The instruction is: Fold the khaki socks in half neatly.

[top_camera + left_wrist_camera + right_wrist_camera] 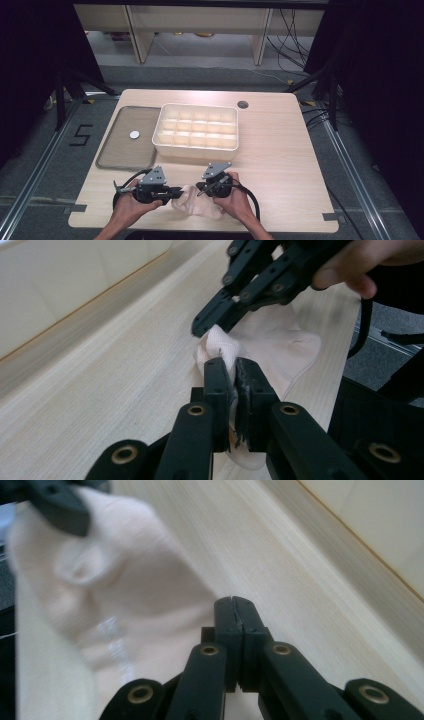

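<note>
Looking from the high view, the pale sock [196, 204] is lying at the near table [280, 165] edge, not yet inside the divided box [197, 127]. In the left gripper view, the left gripper [235, 362] is clamping the sock's fold. In the right gripper view, the right gripper [233, 601] is closed on nothing, just beside the sock.
</note>
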